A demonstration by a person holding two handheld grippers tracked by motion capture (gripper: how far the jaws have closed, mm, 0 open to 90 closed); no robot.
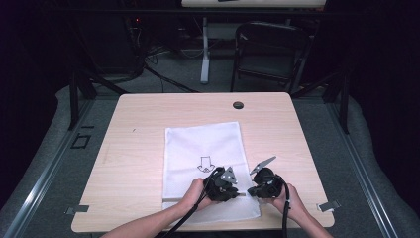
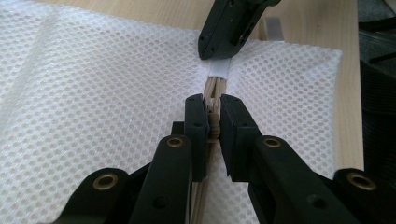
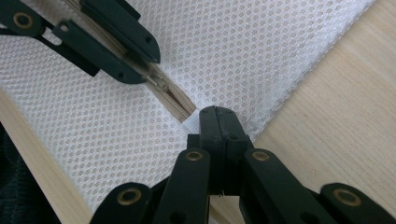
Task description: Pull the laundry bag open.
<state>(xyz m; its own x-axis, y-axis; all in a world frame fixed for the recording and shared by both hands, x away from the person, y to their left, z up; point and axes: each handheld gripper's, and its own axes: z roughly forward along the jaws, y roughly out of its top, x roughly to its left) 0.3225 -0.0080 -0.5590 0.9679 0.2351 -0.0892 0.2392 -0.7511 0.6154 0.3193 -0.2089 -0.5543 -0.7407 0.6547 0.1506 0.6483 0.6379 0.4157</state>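
Observation:
A white mesh bag (image 1: 203,144) lies flat on the wooden table (image 1: 133,148), with a tan zipper (image 2: 214,88) along its near edge. My left gripper (image 2: 213,100) is shut on the zipper pull (image 2: 213,125). My right gripper (image 3: 217,112) is shut on the white fabric tab (image 2: 218,70) at the zipper's end, right by the bag's corner. In the high view both grippers, left (image 1: 237,193) and right (image 1: 250,191), meet tip to tip over the bag's near right part. The zipper (image 3: 173,100) runs between the two sets of jaws.
A black arrow print (image 1: 205,163) marks the bag's middle. A round black cap (image 1: 238,105) sits at the table's far edge. Metal clips (image 1: 328,206) hold the near corners. A folding chair (image 1: 270,49) stands beyond the table.

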